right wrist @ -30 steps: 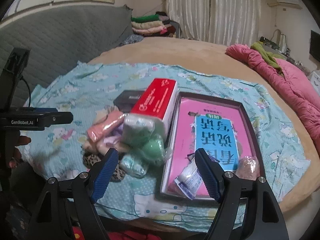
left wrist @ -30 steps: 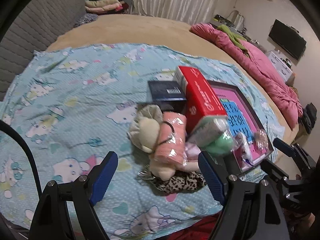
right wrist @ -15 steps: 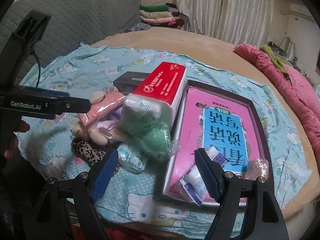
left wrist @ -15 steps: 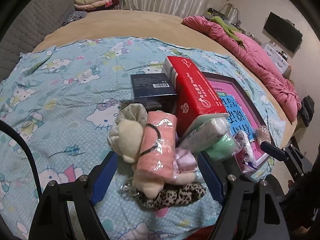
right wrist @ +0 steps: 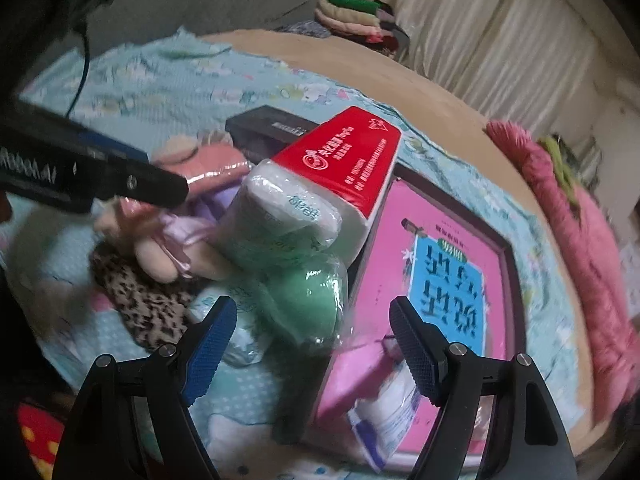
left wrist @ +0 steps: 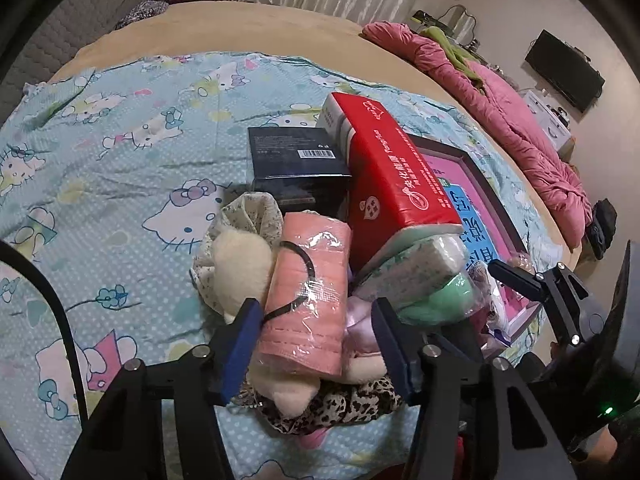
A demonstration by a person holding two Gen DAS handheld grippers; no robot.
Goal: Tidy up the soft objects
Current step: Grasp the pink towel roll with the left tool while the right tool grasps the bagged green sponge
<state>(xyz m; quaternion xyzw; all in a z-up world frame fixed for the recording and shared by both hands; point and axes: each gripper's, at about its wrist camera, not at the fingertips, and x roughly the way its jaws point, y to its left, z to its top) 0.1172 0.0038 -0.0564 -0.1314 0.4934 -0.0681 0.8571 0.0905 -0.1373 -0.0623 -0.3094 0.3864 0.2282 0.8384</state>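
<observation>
My left gripper (left wrist: 316, 336) has just been closing, and the pink wrapped pack (left wrist: 306, 296) sits between its blue pads; the left pad looks to touch the wrap, but I cannot see the right pad pressing, so I judge it not yet gripped. My right gripper (right wrist: 312, 340) stands spread wide over the green soft ball (right wrist: 304, 304), holding nothing. The worry: the pink pack lies on the cream plush toy (left wrist: 240, 268) with a black elastic loop (left wrist: 298, 276) across it, so lifting could drag toy or loop along. The red tissue box (left wrist: 394, 184) leans over the white tissue pack (left wrist: 416, 268); tugging anything beneath may tip it toward the pink framed tray (right wrist: 436, 264). The right view is smeared by motion, the leopard cloth (left wrist: 340, 404) is mostly buried, and the pack's underside is hidden.
</observation>
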